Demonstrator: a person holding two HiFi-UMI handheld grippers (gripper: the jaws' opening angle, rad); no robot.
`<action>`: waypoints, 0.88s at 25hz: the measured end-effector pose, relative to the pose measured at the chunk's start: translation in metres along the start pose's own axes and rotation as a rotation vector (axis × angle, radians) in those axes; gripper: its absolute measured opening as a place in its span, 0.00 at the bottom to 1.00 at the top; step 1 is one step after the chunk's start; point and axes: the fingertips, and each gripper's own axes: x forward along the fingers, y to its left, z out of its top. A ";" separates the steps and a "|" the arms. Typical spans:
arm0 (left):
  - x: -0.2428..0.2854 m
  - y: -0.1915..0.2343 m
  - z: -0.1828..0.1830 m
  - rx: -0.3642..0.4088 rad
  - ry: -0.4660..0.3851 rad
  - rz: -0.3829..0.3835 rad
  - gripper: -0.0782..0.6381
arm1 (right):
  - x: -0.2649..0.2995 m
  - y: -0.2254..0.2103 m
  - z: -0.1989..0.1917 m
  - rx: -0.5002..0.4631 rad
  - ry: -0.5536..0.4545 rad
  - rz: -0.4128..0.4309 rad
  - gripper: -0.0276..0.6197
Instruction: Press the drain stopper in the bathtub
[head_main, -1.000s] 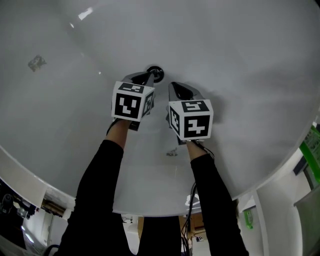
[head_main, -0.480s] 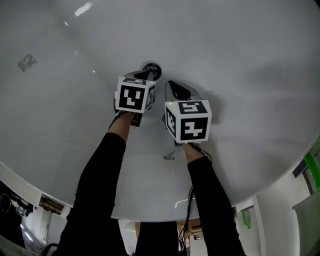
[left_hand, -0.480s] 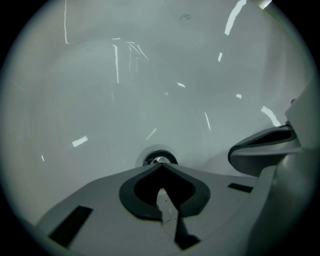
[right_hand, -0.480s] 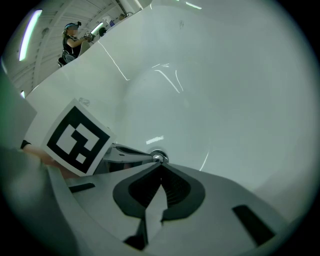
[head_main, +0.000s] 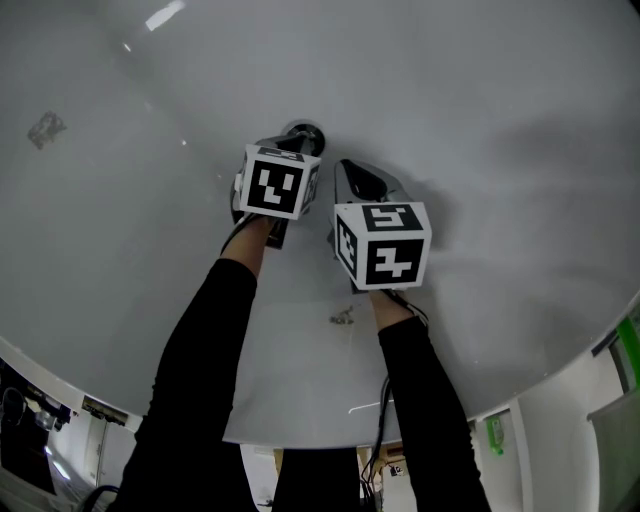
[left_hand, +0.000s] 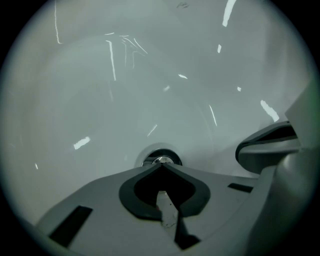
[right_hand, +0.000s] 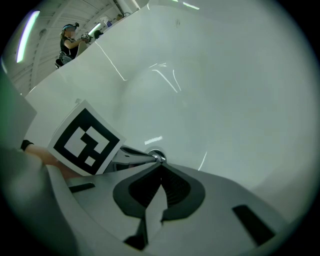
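Observation:
The round chrome drain stopper (head_main: 304, 133) sits in the white bathtub floor (head_main: 480, 120). My left gripper (head_main: 291, 148) is shut with nothing held, its tip at the stopper's near edge. In the left gripper view the stopper (left_hand: 160, 159) shows just past the closed tips of that gripper (left_hand: 160, 165). My right gripper (head_main: 352, 172) is also shut and empty, a little to the right of the stopper and nearer me. The right gripper view has the stopper (right_hand: 156, 155) beyond the closed tips of the right gripper (right_hand: 159, 164), with the left gripper's marker cube (right_hand: 86, 141) at left.
The tub's curved white walls (right_hand: 210, 75) rise all round. A small dark fleck (head_main: 343, 317) lies on the tub floor between my arms, and a grey smudge (head_main: 45, 127) marks the far left. A person (right_hand: 70, 40) stands beyond the tub rim.
My left gripper has tipped further over the stopper, its marker cube now facing me more squarely. The right gripper has hardly moved.

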 end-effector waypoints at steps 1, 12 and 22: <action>0.001 -0.001 0.000 0.016 -0.001 0.004 0.12 | 0.000 -0.001 0.000 0.007 0.000 0.000 0.05; 0.006 -0.002 -0.001 0.075 0.034 0.025 0.12 | -0.006 -0.009 0.005 0.032 -0.007 -0.017 0.05; -0.009 0.001 0.001 0.032 0.015 -0.007 0.12 | -0.015 -0.003 0.011 0.048 -0.035 -0.023 0.05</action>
